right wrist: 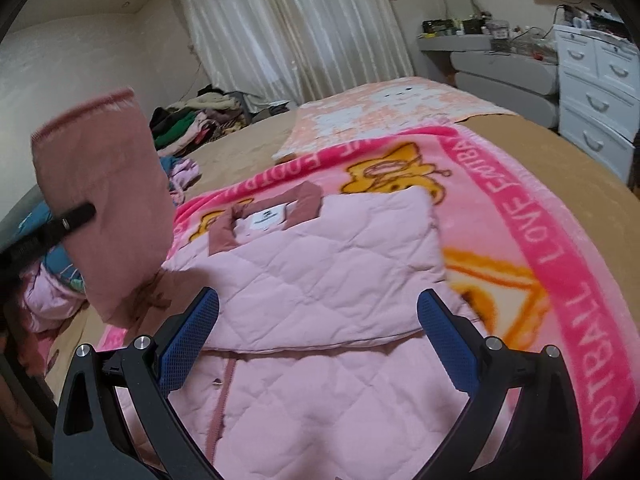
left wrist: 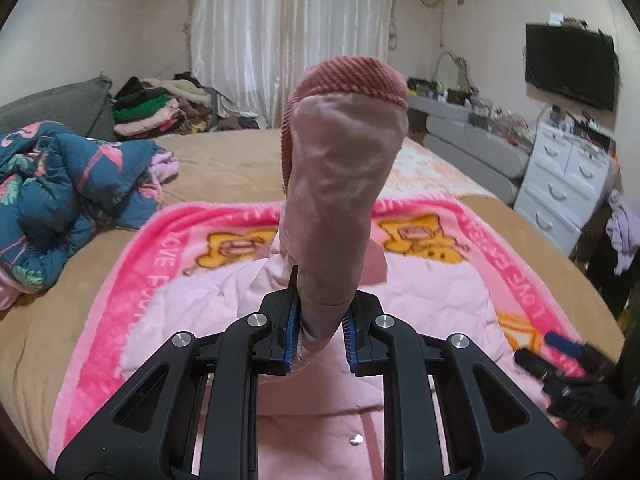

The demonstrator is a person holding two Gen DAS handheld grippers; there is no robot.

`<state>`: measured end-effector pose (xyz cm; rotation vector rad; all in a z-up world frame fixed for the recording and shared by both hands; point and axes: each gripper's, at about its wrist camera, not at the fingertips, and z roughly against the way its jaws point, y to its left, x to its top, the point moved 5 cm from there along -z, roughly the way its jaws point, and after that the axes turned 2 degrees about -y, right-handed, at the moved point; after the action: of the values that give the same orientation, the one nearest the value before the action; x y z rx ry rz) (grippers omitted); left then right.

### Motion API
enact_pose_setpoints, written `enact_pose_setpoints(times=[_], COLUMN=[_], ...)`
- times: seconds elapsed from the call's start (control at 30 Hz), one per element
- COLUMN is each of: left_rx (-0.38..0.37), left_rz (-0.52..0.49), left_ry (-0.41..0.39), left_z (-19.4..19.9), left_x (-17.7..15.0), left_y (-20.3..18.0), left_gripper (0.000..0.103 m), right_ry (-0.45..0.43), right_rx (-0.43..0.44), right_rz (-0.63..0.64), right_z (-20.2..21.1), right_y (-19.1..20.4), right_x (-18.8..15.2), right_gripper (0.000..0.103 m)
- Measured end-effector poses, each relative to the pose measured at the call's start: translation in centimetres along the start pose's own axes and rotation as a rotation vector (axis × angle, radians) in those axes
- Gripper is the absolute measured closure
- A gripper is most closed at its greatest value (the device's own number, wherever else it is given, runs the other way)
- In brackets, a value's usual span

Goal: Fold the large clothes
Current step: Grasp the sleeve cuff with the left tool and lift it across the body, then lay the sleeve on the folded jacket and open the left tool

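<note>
**A:** What are your two grippers doing?

**B:** My left gripper [left wrist: 320,320] is clenched on one sleeve [left wrist: 340,200] of the pink quilted jacket [right wrist: 320,272], the blue pads nearly together with the fabric pinched between them. My right gripper [right wrist: 318,344] is released, jaws spread wide, nothing between them, hovering over the jacket's body.

**A:** Which way does the sleeve point?

**B:** It stands up from the jacket, long axis roughly vertical, with its ribbed cuff [left wrist: 352,76] at the top. The sleeve rises from the jacket's left edge as my right camera sees it.

**A:** And the jacket itself?

**B:** One jacket, lying flat on the pink cartoon blanket [right wrist: 540,240], collar [right wrist: 272,216] at the far end, long axis running away from me. Its other side is already folded across the body. Beyond the jacket's collar lies a second, paler blanket [right wrist: 384,116].
</note>
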<state>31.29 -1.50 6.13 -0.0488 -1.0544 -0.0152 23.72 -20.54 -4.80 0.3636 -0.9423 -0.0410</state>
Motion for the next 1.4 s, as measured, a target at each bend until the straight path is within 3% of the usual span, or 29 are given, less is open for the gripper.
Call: enact_pose_setpoints(times=[0.33, 0.5, 0.6, 0.67, 0.73, 0.9, 0.97, 1.07, 1.4], left_rx=[-0.005, -0.014, -0.017, -0.027, -0.021, -0.073, -0.118, -0.106, 0.109], left_rz=[-0.106, -0.179, -0.223, -0.255, -0.301, -0.3, -0.249, -0.191, 0.028], left_ry=[0.121, 0.17, 0.211, 0.253, 0.278, 0.355, 0.379, 0.372, 0.277], left_z=[-4.4, -5.8, -6.5, -7.0, -7.1, -5.7, -4.5, -3.4, -2.3], left_x=[-5.3, -8.1, -9.8, -11.1, -12.3, -14.0, -14.2, -13.7, -7.9], left_y=[-4.7, -6.4, -7.2, -7.9, -8.5, -8.1, -7.1, -4.9, 9.0], left_gripper=[0.092, 0.087, 0.072, 0.049, 0.046, 0.019, 0.013, 0.011, 0.009], right_ry=[-0.009, 0.003, 0.012, 0.017, 0.021, 0.053, 0.077, 0.117, 0.279], right_rx=[-0.04, -0.03, -0.033, -0.033, -0.032, -0.007, 0.02, 0.061, 0.188], right_rz=[-0.081, -0.132, -0.142, -0.15, -0.157, -0.167, -0.177, -0.173, -0.244], right_z=[0.4, 0.1, -0.2, -0.3, -0.5, -1.3, -1.9, -2.9, -7.0], right_y=[-3.4, -4.6, -4.8, -5.0, -5.2, -4.9, -4.3, -2.9, 2.4], right_x=[0.4, 0.2, 0.0, -0.1, -0.2, -0.7, -1.1, -2.0, -6.3], right_gripper=[0.004, 0.004, 0.004, 0.004, 0.004, 0.004, 0.004, 0.004, 0.004])
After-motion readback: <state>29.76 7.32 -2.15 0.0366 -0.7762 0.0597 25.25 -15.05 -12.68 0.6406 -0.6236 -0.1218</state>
